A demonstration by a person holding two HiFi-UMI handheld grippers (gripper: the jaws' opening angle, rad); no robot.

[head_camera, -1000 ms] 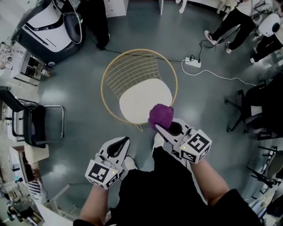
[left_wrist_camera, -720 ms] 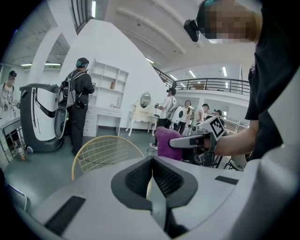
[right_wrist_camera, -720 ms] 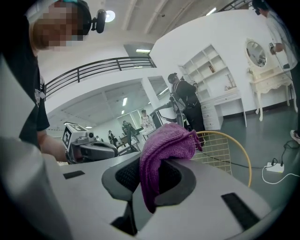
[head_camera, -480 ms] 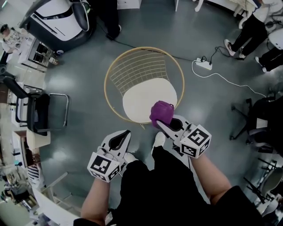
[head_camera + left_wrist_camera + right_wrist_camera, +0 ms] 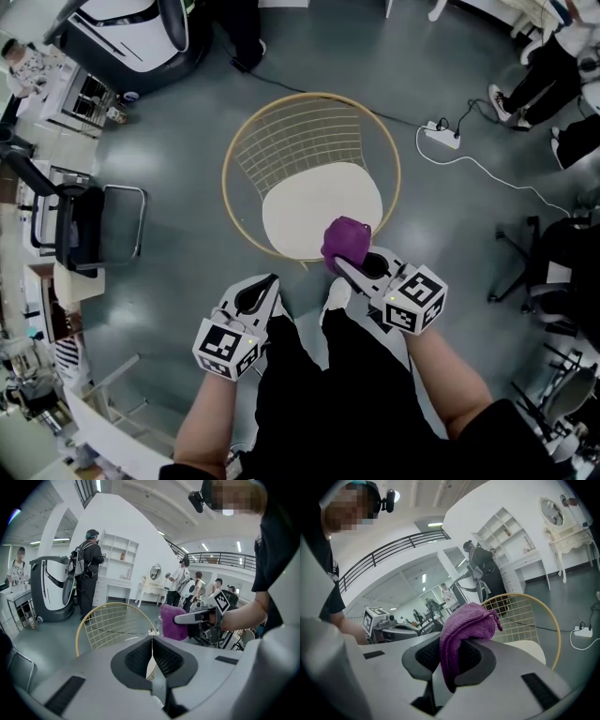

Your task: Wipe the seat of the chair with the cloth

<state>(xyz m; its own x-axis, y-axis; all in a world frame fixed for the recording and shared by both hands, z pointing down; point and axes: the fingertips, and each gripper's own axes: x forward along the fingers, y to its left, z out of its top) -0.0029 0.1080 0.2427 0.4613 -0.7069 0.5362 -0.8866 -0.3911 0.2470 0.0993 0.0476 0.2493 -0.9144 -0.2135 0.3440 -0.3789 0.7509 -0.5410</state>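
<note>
The right gripper (image 5: 351,267) pinches the purple cloth (image 5: 345,241) by the chair seat (image 5: 305,211), the left gripper (image 5: 265,284) is closed on nothing; next, I think, press down and rub.

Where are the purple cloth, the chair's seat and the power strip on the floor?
purple cloth (image 5: 347,241), head view, middle of the bunched fabric.
chair's seat (image 5: 309,211), head view, bare white middle of the cushion.
power strip (image 5: 441,137), head view, middle of its white body.
</note>
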